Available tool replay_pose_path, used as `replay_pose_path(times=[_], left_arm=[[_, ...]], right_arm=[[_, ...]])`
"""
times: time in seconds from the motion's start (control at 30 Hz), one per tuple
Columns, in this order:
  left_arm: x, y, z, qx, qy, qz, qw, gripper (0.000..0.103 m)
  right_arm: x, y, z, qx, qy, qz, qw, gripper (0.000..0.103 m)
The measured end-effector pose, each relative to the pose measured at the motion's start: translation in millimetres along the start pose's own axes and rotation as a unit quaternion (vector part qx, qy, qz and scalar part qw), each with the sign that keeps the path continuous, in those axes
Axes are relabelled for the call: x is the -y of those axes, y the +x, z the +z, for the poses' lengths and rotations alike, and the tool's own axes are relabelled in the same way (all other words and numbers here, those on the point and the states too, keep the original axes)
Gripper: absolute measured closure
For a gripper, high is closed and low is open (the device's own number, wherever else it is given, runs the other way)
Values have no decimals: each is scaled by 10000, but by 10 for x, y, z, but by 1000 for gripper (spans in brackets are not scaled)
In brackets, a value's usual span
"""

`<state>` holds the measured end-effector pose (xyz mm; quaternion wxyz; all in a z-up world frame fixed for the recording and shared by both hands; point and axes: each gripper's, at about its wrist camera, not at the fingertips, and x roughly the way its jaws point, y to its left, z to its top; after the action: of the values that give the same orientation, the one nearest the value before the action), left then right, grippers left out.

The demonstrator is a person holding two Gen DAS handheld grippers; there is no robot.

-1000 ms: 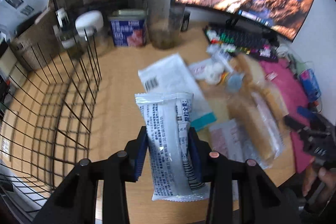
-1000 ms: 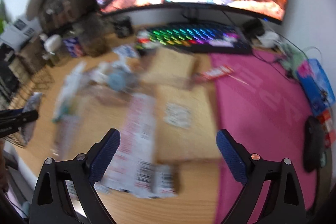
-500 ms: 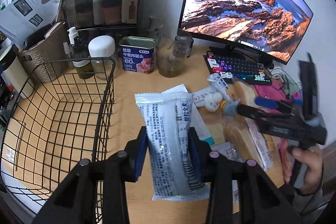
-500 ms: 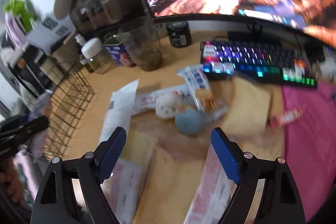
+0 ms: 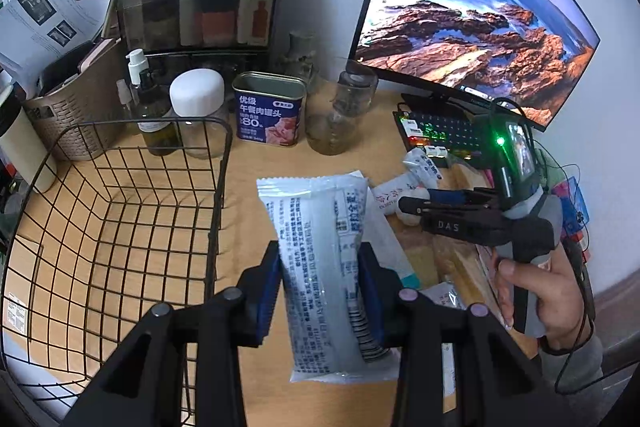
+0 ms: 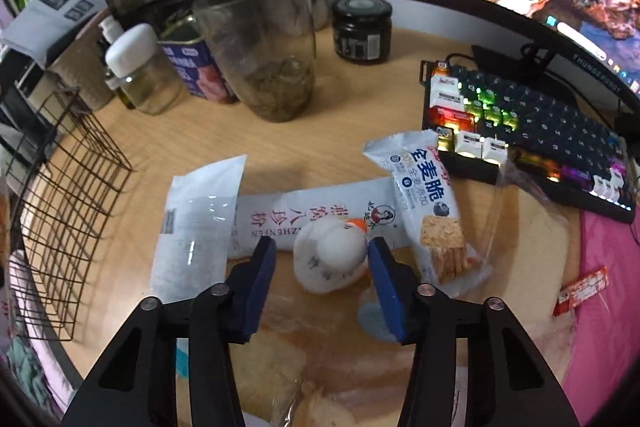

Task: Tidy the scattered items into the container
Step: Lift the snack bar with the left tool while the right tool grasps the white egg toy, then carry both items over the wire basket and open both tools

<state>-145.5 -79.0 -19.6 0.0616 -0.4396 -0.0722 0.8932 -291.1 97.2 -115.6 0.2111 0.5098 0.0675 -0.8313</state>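
Left wrist view first: the wire basket (image 5: 116,227) fills the left half of the frame, and nothing from the pile shows inside it. Just right of its near corner, bottom centre, your left gripper (image 5: 320,291) is clamped on a white packet (image 5: 326,267), pads pressing both long edges, so the packet stands up out of the jaws above the desk (image 5: 256,195) and hasn't reached the basket. Further right, your right hand (image 5: 548,291) holds the right gripper (image 5: 412,203), fingers pointing left at the snack pile. Back row has a blue tin (image 5: 269,111), a jar (image 5: 334,123), then the monitor (image 5: 472,23) upper right.

Right wrist view: basket (image 6: 68,211) again at the left edge. Centre-left lies a flat clear-white pouch (image 6: 196,227), with a long white sachet (image 6: 308,219) beside it. Your right gripper (image 6: 322,259) at bottom centre has just been closing, jaws now about half open around a small white toy (image 6: 330,259). The right pad looks right up against it and there's a gap on the left, so it isn't gripped. A cracker pack (image 6: 430,211) lies just right of the toy, bagged bread (image 6: 524,243) past that, and the lit keyboard (image 6: 532,131) is upper right.
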Motion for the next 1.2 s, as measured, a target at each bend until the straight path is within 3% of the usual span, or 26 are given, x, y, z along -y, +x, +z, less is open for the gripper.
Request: replay_pose_path(times=[0.17, 0.23, 0.43, 0.63, 0.8, 0.97, 1.1, 1.2], left_arm=[[-18, 17, 7, -23, 14, -8, 10000, 61], [-23, 11, 15, -15, 6, 1, 10000, 61], [-48, -52, 32, 55, -43, 34, 10000, 61], [-132, -276, 63, 261, -129, 141, 9995, 61], [-342, -560, 101, 528, -284, 316, 9977, 61], [-723, -880, 65, 752, -568, 661, 9934, 61], [-1071, -1056, -37, 773, -786, 1004, 9888, 61], [-1321, -1005, -165, 522, -890, 1125, 9883, 61]], right_arm=[[38, 69, 30, -29, 95, -19, 9999, 65], [55, 40, 40, -9, 127, -32, 9999, 75], [53, -139, -1, 182, 116, -111, 9997, 75], [-97, -594, -17, 519, 31, -45, 9986, 75], [-531, -1146, -39, 953, -296, 223, 9948, 75], [-1215, -1526, -46, 1292, -822, 671, 9859, 75], [-1903, -1613, -33, 1361, -1359, 1098, 9752, 75], [-2333, -1452, -44, 1211, -1635, 1320, 9701, 75]])
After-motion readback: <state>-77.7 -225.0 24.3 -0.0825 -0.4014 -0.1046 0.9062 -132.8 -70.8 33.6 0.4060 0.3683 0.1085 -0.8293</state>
